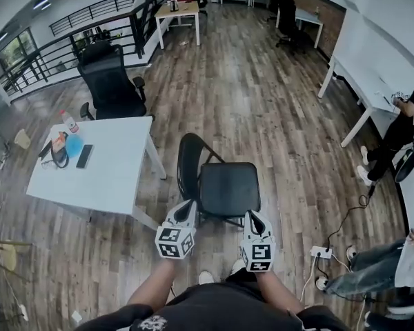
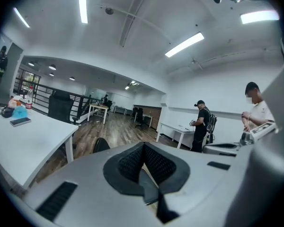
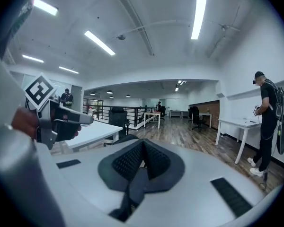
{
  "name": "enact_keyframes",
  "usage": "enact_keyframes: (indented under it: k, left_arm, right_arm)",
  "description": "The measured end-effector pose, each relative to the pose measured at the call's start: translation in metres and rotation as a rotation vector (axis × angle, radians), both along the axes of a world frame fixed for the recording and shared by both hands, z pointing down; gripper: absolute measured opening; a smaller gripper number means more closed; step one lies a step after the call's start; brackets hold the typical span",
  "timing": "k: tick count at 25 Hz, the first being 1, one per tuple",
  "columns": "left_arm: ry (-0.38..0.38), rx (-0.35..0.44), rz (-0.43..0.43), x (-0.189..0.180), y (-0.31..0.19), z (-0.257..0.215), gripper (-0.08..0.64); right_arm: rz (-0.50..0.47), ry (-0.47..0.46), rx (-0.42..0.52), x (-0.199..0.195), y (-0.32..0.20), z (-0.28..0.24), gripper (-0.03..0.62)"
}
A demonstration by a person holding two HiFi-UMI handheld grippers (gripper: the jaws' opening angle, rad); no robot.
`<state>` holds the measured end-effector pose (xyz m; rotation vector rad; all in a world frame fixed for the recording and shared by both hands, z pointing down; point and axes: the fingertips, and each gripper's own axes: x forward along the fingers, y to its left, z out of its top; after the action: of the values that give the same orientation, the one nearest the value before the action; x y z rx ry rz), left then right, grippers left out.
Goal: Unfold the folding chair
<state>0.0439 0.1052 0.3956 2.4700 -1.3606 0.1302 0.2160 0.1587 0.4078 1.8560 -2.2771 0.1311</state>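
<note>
Standing open on the wooden floor (image 1: 262, 81), right in front of the person, is the folding chair (image 1: 228, 188): black seat flat, curved back up on the far-left side. By the look of it, the unfolding is as good as done. The chair lies ahead of and below both grippers, its back-to-front line running away from the person and a touch leftward. The left gripper (image 1: 188, 207) hovers over the seat's near-left corner and the right gripper (image 1: 254, 217) over the near-right corner, so neither hand is clearly the nearer. Whether either tip brushes the seat edge, the head view can't settle. Both grippers are clenched tight, pads pressed together, with nothing between them. Each gripper view looks out across the room, with only the chair's dark back peeking over the casing. Off to the left, the white tabletop (image 1: 110, 178), a phone (image 1: 84, 156) on it, stands just beside the chair.
</note>
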Motion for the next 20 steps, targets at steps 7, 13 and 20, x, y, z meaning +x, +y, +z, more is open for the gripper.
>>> enact_keyframes:
  k: [7, 13, 20]
  left_arm:
    - [-0.001, 0.038, -0.006, 0.002, 0.031, -0.032, 0.006]
    - [-0.018, 0.061, -0.015, 0.015, 0.06, -0.048, 0.006]
    - [-0.009, 0.054, -0.07, 0.0, 0.063, -0.049, 0.006]
  right_arm:
    - [-0.051, 0.031, 0.088, -0.01, 0.008, -0.046, 0.014]
    - [-0.07, 0.018, 0.126, 0.001, 0.038, -0.056, 0.014]
    - [-0.063, 0.038, 0.15, 0.0, 0.032, -0.067, 0.014]
